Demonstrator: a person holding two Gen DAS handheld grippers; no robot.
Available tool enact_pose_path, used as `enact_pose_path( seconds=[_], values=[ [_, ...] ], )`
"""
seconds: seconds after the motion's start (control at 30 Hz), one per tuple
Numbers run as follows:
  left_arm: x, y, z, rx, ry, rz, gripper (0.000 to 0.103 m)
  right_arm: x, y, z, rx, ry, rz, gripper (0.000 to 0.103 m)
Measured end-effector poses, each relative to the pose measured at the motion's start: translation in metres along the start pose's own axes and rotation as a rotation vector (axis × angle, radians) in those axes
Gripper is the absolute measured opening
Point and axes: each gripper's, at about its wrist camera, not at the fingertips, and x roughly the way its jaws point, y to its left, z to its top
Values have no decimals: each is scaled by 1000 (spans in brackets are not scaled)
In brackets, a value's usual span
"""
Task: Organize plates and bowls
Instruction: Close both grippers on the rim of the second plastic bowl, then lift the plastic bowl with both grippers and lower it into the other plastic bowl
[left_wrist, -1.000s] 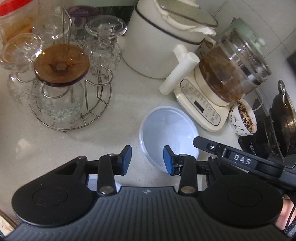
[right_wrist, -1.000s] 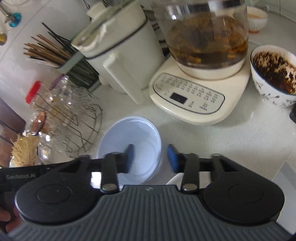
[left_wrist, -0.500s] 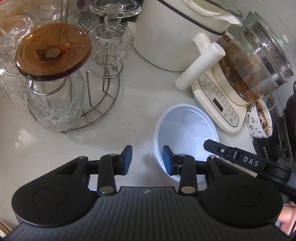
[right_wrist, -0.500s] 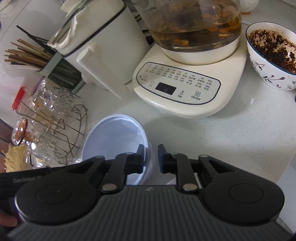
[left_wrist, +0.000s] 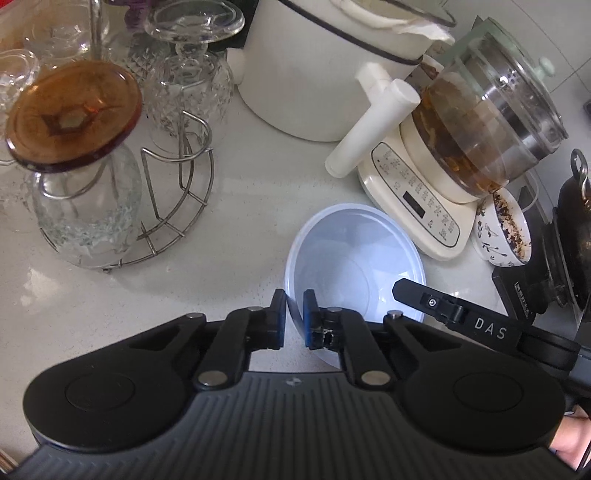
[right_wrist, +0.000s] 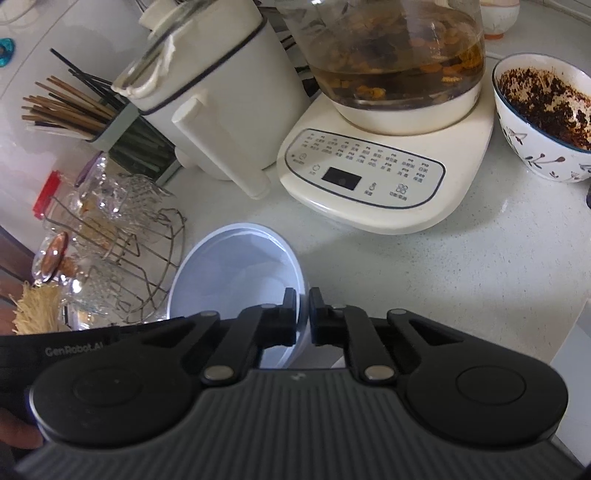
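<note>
A pale blue-white plastic bowl (left_wrist: 354, 262) sits empty on the white counter, in front of the kettle base. My left gripper (left_wrist: 294, 310) is shut on the bowl's left rim, one finger inside and one outside. My right gripper (right_wrist: 302, 308) is shut on the bowl's right rim; the bowl also shows in the right wrist view (right_wrist: 236, 273). The right gripper's body (left_wrist: 480, 325) shows at the right of the left wrist view.
A cream kettle base with a glass pot (right_wrist: 369, 177) stands behind the bowl. A white jug (left_wrist: 321, 66) is at the back. A wire rack of upturned glasses (left_wrist: 110, 177) is to the left. A patterned bowl with dark residue (right_wrist: 546, 114) stands to the right. A chopstick holder (right_wrist: 92, 114) is at the back left.
Both grippers have closed from open onto opposite rims of the plastic bowl. The left gripper shifted right so the rim sits between its fingers.
</note>
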Motion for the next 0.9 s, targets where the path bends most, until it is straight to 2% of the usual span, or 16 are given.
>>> enact_pose_path(
  seconds=[0.9],
  values=[
    [-81, -1, -23, -48, -126, -47, 11, -59, 33, -4, -100, -96, 68, 10]
  ],
)
